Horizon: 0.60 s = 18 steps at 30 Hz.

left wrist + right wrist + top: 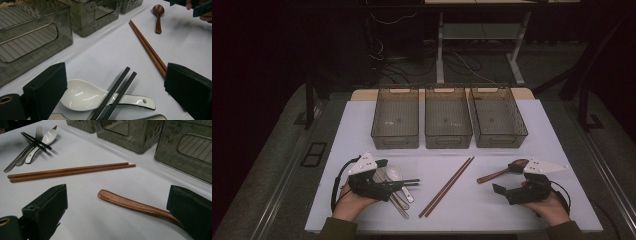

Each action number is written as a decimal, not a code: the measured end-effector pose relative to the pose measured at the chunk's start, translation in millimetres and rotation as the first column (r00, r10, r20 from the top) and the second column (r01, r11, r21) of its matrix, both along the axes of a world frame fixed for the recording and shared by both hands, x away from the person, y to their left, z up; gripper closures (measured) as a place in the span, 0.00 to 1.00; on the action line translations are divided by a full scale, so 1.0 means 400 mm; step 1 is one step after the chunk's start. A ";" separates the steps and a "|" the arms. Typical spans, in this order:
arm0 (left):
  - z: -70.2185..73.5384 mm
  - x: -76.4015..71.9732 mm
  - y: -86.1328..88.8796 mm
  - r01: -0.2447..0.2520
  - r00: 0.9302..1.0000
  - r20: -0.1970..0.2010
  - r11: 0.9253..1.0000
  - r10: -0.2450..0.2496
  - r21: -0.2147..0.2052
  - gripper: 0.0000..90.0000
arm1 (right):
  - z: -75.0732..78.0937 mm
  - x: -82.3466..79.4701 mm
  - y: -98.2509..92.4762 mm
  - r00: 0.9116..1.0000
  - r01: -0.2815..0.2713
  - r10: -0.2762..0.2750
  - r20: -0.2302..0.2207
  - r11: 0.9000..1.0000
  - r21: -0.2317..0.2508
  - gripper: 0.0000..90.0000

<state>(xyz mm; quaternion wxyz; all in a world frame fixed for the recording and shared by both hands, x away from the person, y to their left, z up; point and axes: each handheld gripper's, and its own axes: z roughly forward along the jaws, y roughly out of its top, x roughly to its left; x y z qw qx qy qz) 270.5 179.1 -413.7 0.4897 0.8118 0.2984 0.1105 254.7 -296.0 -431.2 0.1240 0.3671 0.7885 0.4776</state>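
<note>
A: Right, left hand-held gripper [110, 87] first: jaws wide, nothing between the pads. Black chopsticks [117, 93] just ahead of it, crossed over the white ceramic spoon [82, 96]. Thin, stiff, light, likely slick; take both together near mid-length. The spoon underneath could chip.

B: Right hand-held gripper [112, 212]?

A: Wide too, empty. Wooden spoon [130, 203] lies between its jaws on the tabletop [100, 225]; light, rigid, grippy handle. Its bowl is hidden behind one jaw. Brown chopsticks [70, 171] beyond, bins [448, 117] farthest.

B: Unclear?

A: Metal cutlery under the pile, cut off.
</note>
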 end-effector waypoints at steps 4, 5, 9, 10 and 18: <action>0.001 0.000 0.000 -0.002 1.000 -0.001 1.000 0.002 0.000 0.05 | 0.002 0.000 -0.004 1.000 0.008 -0.008 -0.003 1.000 0.009 0.03; 0.003 0.000 0.002 -0.008 1.000 -0.002 1.000 0.008 -0.002 0.06 | 0.002 0.000 -0.004 1.000 0.009 -0.009 -0.002 1.000 0.011 0.03; 0.008 -0.002 0.004 -0.010 1.000 0.002 1.000 0.009 0.008 0.09 | -0.001 -0.001 -0.002 1.000 0.001 -0.001 -0.003 1.000 0.003 0.03; 0.008 -0.003 0.005 -0.004 1.000 0.004 1.000 0.004 0.005 0.09 | -0.001 -0.001 -0.002 1.000 0.001 -0.001 -0.003 1.000 0.003 0.03; 0.005 0.004 0.005 0.036 0.999 -0.012 0.999 -0.036 0.016 0.21 | 0.006 -0.003 -0.008 1.000 0.016 -0.016 0.001 1.000 0.023 0.03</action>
